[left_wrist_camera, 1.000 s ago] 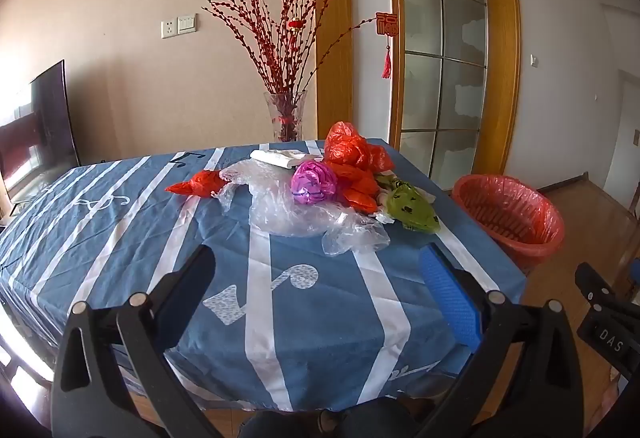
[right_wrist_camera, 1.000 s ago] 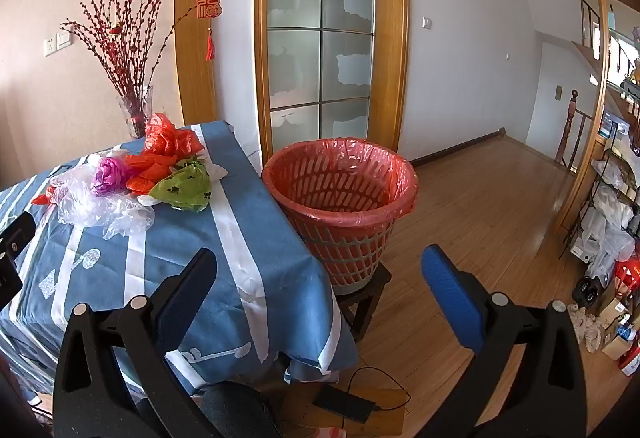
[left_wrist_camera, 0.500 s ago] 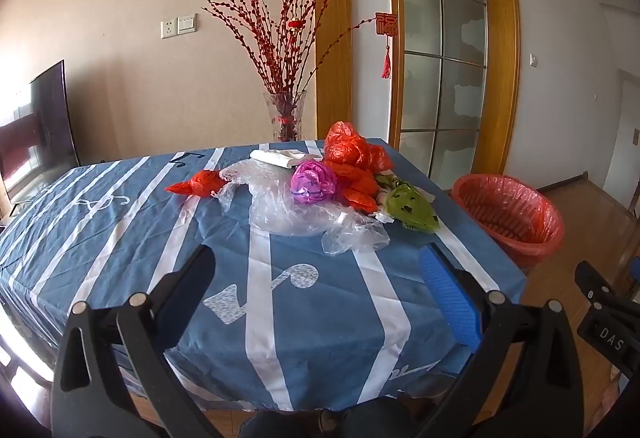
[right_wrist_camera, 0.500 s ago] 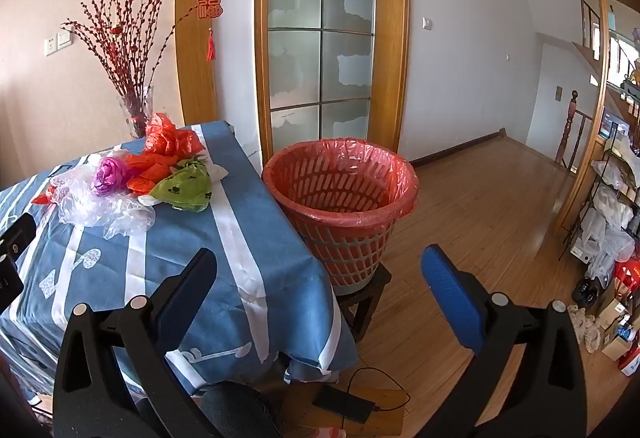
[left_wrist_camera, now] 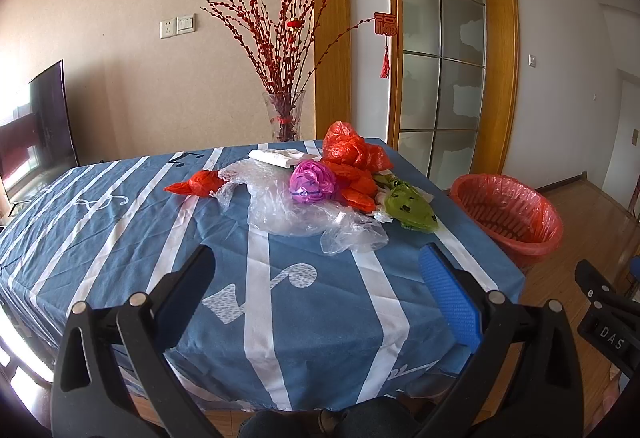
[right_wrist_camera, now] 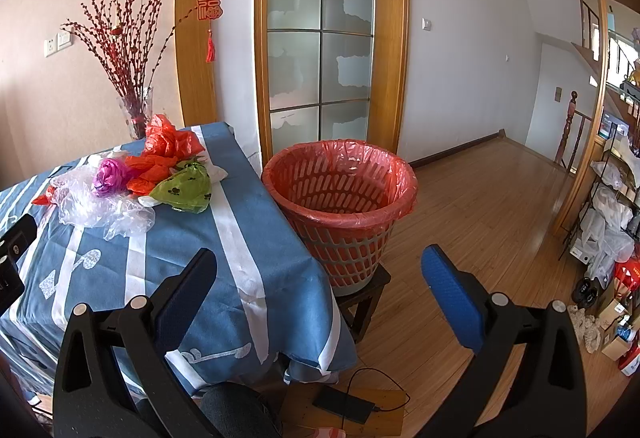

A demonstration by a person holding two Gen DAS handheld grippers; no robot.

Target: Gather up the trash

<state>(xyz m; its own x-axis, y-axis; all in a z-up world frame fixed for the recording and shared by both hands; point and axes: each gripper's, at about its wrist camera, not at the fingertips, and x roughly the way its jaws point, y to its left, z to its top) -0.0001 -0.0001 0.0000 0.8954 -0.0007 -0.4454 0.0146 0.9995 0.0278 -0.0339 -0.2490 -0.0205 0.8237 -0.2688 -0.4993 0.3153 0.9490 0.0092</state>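
Trash fills the left view; only the right shows the basket's stool (both claws apart).

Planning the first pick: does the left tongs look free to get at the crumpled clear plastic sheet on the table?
Probably yes. The left tongs stand open over bare striped blue tablecloth, and the crumpled clear plastic sheet lies nearest, with nothing between them.

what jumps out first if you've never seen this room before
A bright heap of crumpled plastic bags, red, pink, green and clear, lies toward the far right of the blue striped tablecloth. Beside the table stands a red-lined basket on a low stool, and behind the heap a vase of red branches.
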